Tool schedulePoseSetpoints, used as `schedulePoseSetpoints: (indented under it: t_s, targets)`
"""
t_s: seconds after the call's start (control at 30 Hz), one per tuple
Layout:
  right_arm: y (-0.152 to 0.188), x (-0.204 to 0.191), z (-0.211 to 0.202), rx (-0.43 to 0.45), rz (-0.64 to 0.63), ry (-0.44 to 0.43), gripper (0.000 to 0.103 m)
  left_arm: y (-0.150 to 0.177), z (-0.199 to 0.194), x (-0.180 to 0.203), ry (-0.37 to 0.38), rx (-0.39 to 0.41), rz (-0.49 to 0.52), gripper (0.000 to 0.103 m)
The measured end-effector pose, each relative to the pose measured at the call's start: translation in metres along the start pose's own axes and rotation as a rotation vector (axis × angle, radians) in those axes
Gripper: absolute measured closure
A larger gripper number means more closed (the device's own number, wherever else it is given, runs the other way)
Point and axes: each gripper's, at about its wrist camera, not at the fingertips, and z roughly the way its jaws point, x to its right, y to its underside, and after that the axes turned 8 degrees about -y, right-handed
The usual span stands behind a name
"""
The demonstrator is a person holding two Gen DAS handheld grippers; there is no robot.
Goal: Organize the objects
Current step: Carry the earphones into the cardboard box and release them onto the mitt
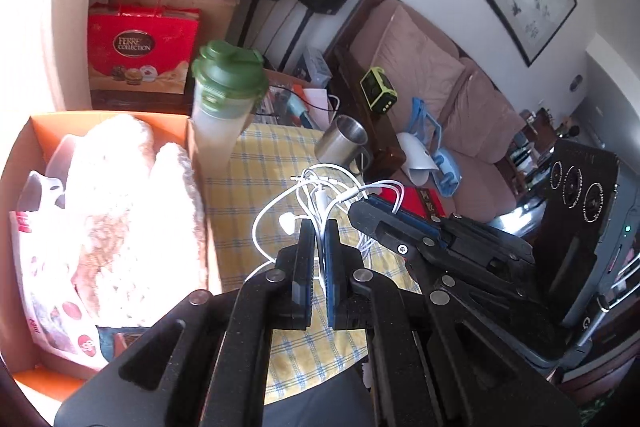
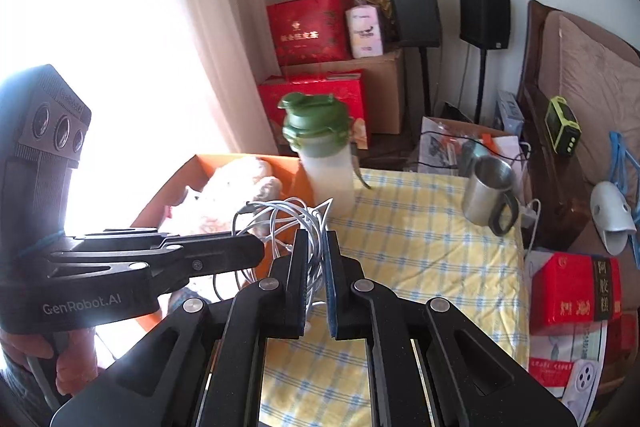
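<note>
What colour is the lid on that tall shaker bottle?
Dark green; the shaker bottle's lid shows best in the right wrist view.

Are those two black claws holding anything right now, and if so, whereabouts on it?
Both grip the tangled white cable. The left gripper pinches strands at one side of the bundle, the right gripper strands at the other side. The bundle seems lifted off the checked cloth.

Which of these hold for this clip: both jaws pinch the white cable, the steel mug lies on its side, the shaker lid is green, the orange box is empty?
1. Both the left gripper and right gripper are shut on the white cable. True.
2. The steel mug lies on its side. False: it stands upright.
3. The shaker bottle has a green lid. True.
4. The orange box is empty. False: it holds a fluffy white item.
</note>
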Motion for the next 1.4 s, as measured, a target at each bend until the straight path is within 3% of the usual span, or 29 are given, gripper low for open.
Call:
schedulePoseSetpoints:
  t_s: [0.43, 0.7, 0.77, 0.83, 0.87, 1.13, 1.27, 1.37, 1.4]
  targets:
    - [-0.075, -0.1, 0.008, 0.045, -0.168, -0.123, 0.097, -0.042, -0.105, -0.06, -0.018, 0.161, -0.08, 0.099]
    - [-0.065, -0.112, 0.052, -0.039, -0.153, -0.17, 0.092, -0.027, -0.08, -0.092, -0.172, 0.096, -0.092, 0.096]
    - [-0.056, -0.109, 0.069, -0.075, -0.146, -0.159, 0.09, -0.023, -0.068, -0.103, -0.215, 0.058, -0.102, 0.087]
    - [-0.049, -0.102, 0.084, -0.115, -0.128, -0.153, 0.082, -0.016, -0.06, -0.113, -0.241, 0.041, -0.118, 0.062]
    - [-0.047, -0.096, 0.09, -0.132, -0.117, -0.144, 0.079, -0.013, -0.057, -0.118, -0.255, 0.036, -0.123, 0.057]
    - [-0.034, -0.061, 0.096, -0.161, -0.055, -0.089, 0.064, 0.007, -0.049, -0.128, -0.305, 0.025, -0.107, 0.042]
    - [-0.026, -0.055, 0.084, -0.134, -0.064, -0.042, 0.054, 0.018, -0.052, -0.111, -0.36, 0.072, -0.048, 0.025]
    - [-0.017, -0.05, 0.075, -0.108, -0.071, 0.009, 0.041, 0.026, -0.052, -0.098, -0.395, 0.106, -0.014, 0.006]
    - [-0.013, -0.047, 0.073, -0.101, -0.072, 0.027, 0.034, 0.029, -0.051, -0.095, -0.4, 0.115, -0.006, 0.005]
